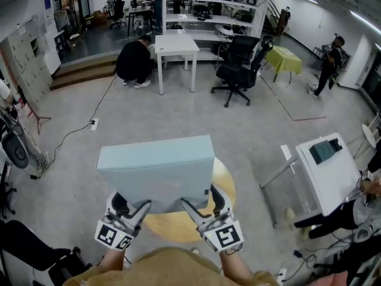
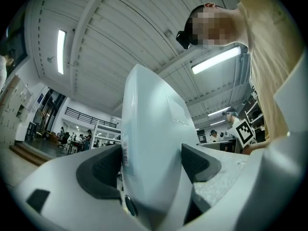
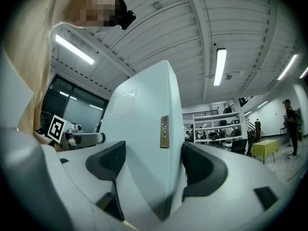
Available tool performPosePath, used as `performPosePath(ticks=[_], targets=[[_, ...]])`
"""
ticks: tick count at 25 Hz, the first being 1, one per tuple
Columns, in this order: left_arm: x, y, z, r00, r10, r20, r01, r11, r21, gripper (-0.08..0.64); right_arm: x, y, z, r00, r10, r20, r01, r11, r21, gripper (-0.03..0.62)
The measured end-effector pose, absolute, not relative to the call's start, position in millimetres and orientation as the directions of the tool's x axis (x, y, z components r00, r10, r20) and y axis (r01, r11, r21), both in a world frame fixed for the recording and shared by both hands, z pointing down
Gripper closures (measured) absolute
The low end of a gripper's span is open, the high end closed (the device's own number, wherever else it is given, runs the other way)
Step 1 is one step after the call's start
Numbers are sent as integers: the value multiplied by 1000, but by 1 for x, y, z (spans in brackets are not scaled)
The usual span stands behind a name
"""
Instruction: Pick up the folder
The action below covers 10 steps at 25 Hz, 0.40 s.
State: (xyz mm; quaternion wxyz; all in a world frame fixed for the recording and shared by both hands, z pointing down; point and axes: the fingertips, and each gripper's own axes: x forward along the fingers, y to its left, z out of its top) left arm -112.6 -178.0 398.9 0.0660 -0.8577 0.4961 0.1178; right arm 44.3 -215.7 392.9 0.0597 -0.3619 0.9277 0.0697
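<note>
The folder [image 1: 156, 173] is a thick pale blue box file, held up flat over the round wooden table [image 1: 225, 186]. My left gripper [image 1: 136, 210] is shut on its near left edge, and my right gripper [image 1: 198, 210] is shut on its near right edge. In the left gripper view the folder [image 2: 147, 129] stands upright between the dark pads [image 2: 103, 167], gripped by my left gripper [image 2: 151, 163]. From the right gripper view the folder [image 3: 139, 129], with a small metal label holder, fills the gap of my right gripper [image 3: 150, 163]. The folder hides most of the tabletop.
A white table [image 1: 332, 173] with a dark tablet stands at the right, a person's legs beside it. Farther off are a black office chair [image 1: 239, 69], a white desk [image 1: 177, 45], a crouching person [image 1: 134, 61] and a floor cable [image 1: 94, 123].
</note>
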Motion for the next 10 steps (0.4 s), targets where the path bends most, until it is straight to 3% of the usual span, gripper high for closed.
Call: performPosePath(ticks=[10], targets=[[-116,-173,398,476,-837,-269,-868,-496,6,183,41,-211,390,-731,-663,-161,-680,728,90,252]])
